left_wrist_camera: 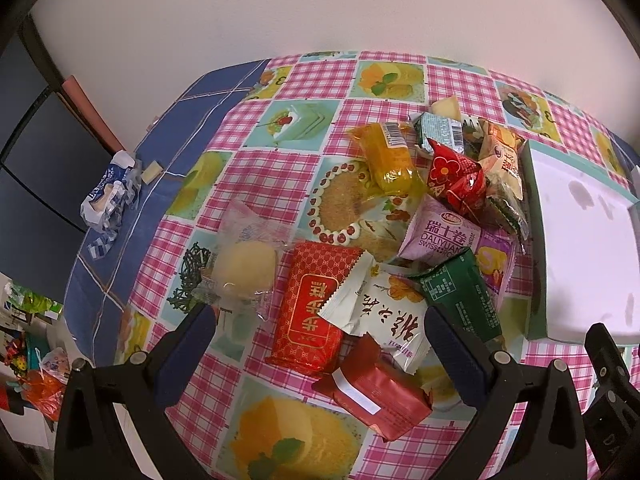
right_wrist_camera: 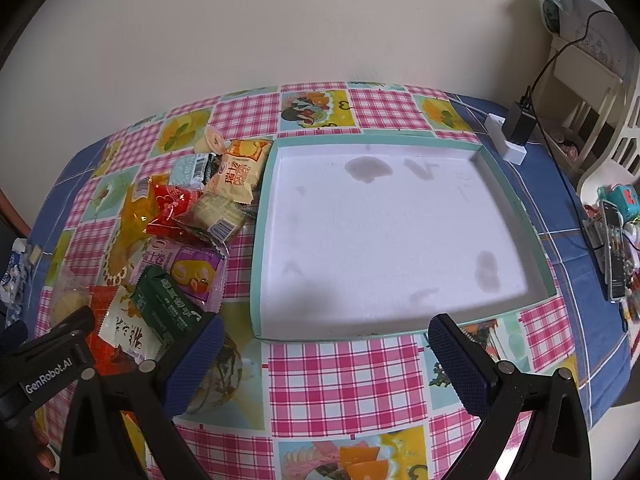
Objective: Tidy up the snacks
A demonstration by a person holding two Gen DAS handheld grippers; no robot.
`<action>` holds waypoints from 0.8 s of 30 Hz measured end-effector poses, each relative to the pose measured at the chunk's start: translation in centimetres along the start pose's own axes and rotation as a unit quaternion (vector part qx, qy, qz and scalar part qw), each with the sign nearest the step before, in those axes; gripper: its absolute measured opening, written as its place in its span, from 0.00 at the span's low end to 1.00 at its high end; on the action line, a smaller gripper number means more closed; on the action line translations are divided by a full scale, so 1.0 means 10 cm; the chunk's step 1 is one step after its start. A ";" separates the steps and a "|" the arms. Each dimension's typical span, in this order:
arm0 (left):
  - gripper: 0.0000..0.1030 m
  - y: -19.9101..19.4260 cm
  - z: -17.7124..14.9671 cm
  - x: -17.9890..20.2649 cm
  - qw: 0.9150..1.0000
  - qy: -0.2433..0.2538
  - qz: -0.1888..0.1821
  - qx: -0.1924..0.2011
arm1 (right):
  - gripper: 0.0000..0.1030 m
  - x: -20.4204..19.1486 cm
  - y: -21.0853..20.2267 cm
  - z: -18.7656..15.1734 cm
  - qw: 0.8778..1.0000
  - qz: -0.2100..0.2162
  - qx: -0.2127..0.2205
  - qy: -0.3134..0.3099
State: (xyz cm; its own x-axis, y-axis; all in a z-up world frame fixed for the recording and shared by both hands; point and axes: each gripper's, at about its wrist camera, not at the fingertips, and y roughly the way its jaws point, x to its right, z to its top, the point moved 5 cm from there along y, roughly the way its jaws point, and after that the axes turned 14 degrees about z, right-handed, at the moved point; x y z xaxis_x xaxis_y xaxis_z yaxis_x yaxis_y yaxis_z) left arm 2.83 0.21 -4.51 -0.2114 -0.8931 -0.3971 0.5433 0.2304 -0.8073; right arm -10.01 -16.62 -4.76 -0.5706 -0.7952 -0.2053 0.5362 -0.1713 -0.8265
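A heap of wrapped snacks lies on the checked tablecloth: a red packet (left_wrist_camera: 310, 306), a white packet (left_wrist_camera: 384, 312), a dark red packet (left_wrist_camera: 376, 392), a green packet (left_wrist_camera: 460, 296), a purple Swiss-roll packet (left_wrist_camera: 438, 232), an orange packet (left_wrist_camera: 390, 152) and a clear-wrapped yellow cake (left_wrist_camera: 244, 262). My left gripper (left_wrist_camera: 320, 336) hovers open just above the red and white packets. A shallow white box with a teal rim (right_wrist_camera: 260, 240) lies empty to the right of the heap. My right gripper (right_wrist_camera: 324, 344) is open over the box's near edge, holding nothing. The heap (right_wrist_camera: 180, 232) sits to its left.
A crumpled blue-and-white wrapper (left_wrist_camera: 108, 196) lies on the blue cloth at the left table edge. A white power strip with a black charger (right_wrist_camera: 512, 136) sits behind the box. A phone (right_wrist_camera: 614, 256) and small items lie at the right edge. The wall is close behind.
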 end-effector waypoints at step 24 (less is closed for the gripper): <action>1.00 0.00 -0.01 0.00 1.000 -0.001 -0.003 -0.005 | 1.00 0.00 0.00 -0.01 1.000 -0.001 -0.001 0.000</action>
State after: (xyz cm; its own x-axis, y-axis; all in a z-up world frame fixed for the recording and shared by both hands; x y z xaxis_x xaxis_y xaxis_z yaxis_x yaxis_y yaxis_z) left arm 2.79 0.21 -4.58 -0.2134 -0.8950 -0.3918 0.5346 0.2287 -0.8136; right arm -10.03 -16.58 -4.84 -0.5715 -0.7949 -0.2039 0.5339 -0.1714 -0.8280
